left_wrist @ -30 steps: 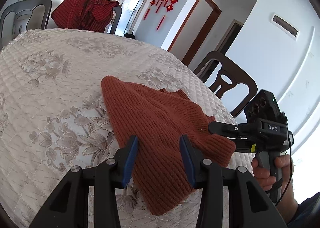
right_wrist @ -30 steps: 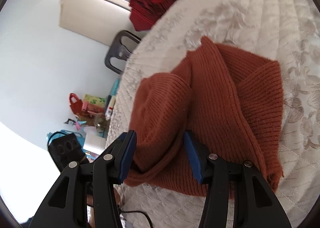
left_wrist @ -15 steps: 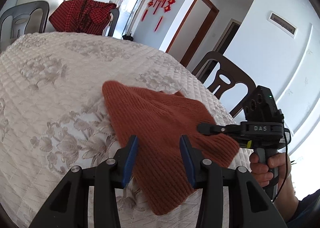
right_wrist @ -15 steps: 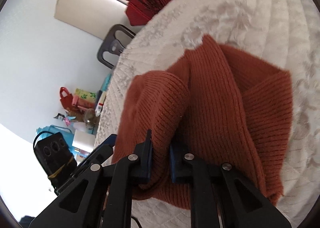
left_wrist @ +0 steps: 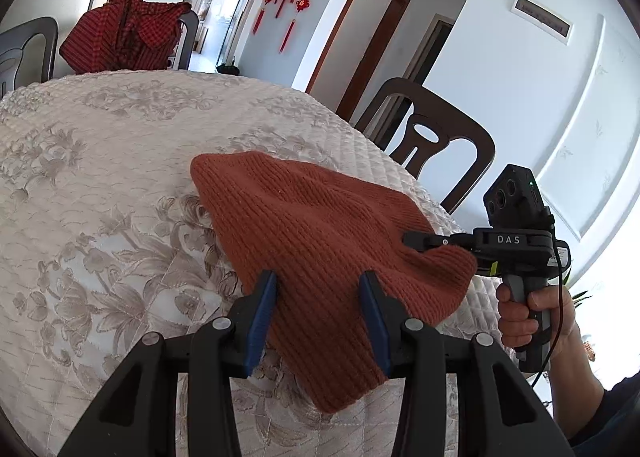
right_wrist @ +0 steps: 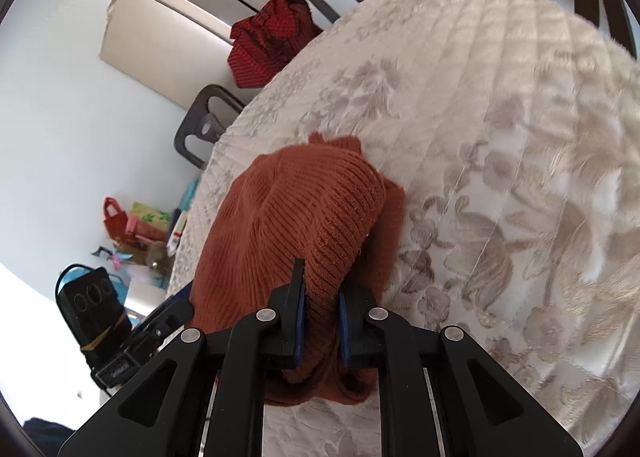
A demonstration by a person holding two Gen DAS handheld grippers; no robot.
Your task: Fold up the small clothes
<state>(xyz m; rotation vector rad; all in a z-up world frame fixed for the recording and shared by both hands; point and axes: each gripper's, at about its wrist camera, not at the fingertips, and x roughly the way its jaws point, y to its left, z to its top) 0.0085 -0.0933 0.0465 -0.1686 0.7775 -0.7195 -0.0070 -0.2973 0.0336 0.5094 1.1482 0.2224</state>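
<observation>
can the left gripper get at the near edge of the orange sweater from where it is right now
Probably yes. The left gripper is open with the orange sweater lying between its fingers, nothing between them; the right gripper pinches another fold.

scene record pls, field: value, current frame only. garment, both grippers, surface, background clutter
garment: rust-orange ribbed knit sweater, partly folded, one part lifted off the table
right gripper: shut on a ribbed fold of the sweater, holding it raised
left gripper: open, blue pads either side of the sweater's near edge, contact unclear
surface: cream quilted floral tablecloth
background: red checked garment draped on a far chair; dark wooden chair by the table edge
fold state: not finished
</observation>
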